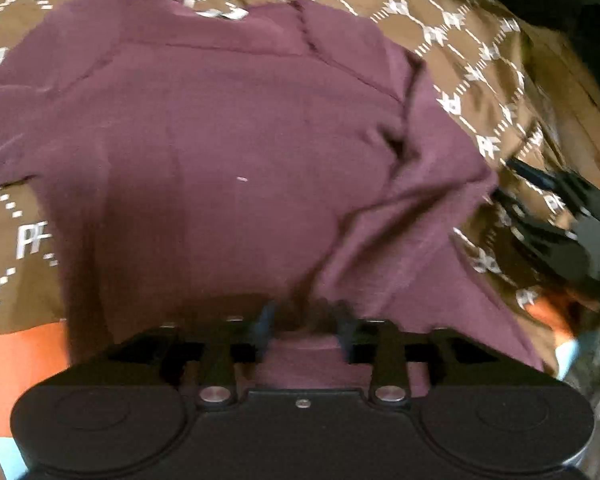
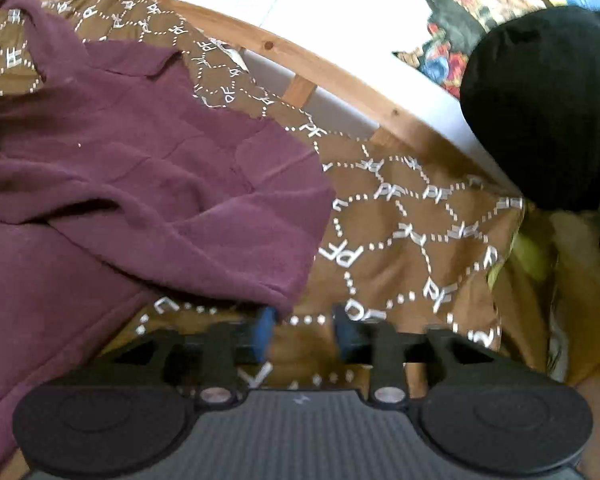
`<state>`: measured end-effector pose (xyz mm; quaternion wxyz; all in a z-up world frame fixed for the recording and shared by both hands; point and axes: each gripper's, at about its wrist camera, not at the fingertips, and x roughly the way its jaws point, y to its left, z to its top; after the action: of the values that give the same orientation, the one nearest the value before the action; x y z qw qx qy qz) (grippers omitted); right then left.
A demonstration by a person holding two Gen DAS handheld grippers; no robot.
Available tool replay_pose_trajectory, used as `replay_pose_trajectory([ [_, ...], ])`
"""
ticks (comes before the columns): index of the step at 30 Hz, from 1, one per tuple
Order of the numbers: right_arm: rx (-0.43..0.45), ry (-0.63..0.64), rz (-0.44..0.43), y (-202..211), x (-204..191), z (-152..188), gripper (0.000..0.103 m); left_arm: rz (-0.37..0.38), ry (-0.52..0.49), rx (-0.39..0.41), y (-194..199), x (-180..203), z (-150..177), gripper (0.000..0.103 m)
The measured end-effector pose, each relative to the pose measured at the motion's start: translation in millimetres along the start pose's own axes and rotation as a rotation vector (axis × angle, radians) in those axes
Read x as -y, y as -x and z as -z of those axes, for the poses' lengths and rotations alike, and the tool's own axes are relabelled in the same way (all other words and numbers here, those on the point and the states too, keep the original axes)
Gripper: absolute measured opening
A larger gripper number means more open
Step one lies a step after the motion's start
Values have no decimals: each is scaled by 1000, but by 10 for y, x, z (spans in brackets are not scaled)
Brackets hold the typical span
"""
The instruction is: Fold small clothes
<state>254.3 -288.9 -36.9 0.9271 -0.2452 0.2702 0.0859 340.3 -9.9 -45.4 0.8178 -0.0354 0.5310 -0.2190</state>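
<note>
Left gripper (image 1: 306, 320): fingers spread, blue pads apart, nothing pinched. Maroon shirt cloth shows in the gap between the pads, but they do not press on it.

Maroon shirt (image 1: 220, 140): spread loosely ahead of the left fingers, collar end farthest from them, one sleeve out to their left, a folded ridge of cloth running to their right. In the right wrist view the shirt (image 2: 140, 168) lies ahead and to the left of the right fingers, its sleeve hem just beside the left pad; whether it touches cannot be told.

Brown patterned cloth (image 2: 412, 232): under the shirt, printed with white dotted hexagons and letters; bare ahead and right of the right fingers.

Right gripper (image 2: 306, 328): fingers spread, holding nothing, only the brown cloth between the pads.

Wooden frame (image 2: 340, 68): beyond the cloth's far edge.

Black rounded object (image 2: 540, 112): far right of the right fingers.
</note>
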Motion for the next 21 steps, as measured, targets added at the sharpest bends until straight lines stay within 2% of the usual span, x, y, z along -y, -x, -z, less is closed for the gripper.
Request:
replay_pose_trajectory([
  [1, 7, -38, -28, 66, 82, -2, 63, 0, 4, 23, 28, -30, 20, 65],
  [3, 26, -142, -70, 163, 302, -42, 68, 41, -11, 67, 96, -93, 127, 73],
  [6, 46, -303, -113, 36, 576, -198, 72, 121, -29, 59, 46, -128, 252, 74],
  [8, 29, -359, -114, -243, 624, -312, 68, 117, -35, 49, -28, -98, 322, 70],
  [11, -22, -423, -135, -695, 616, -454, 64, 84, -29, 50, -29, -74, 336, 43],
  [12, -34, -438, -137, -816, 606, -483, 63, 83, -17, 44, 16, -94, 342, 28],
  [13, -51, -445, -133, -954, 595, -523, 60, 89, 6, 36, 48, -123, 334, 18],
  [14, -63, -451, -128, -1053, 580, -535, 49, 104, 31, 29, 78, -152, 334, 13],
  [15, -75, -462, -128, -1118, 582, -551, 21, 122, 44, 31, 132, -160, 338, 11],
  [16, -92, -486, -131, -1160, 602, -560, 5, 129, 33, 49, 211, -118, 354, 10],
  [18, -55, -545, -121, -1106, 663, -547, 2, 137, -16, 82, 400, -31, 414, 10],
  [20, 29, -568, -41, -956, 764, -523, 0, 155, -38, 86, 512, 13, 485, 10],
  [21, 33, -580, -10, -945, 824, -503, 0, 152, -40, 78, 506, 22, 523, 10],
])
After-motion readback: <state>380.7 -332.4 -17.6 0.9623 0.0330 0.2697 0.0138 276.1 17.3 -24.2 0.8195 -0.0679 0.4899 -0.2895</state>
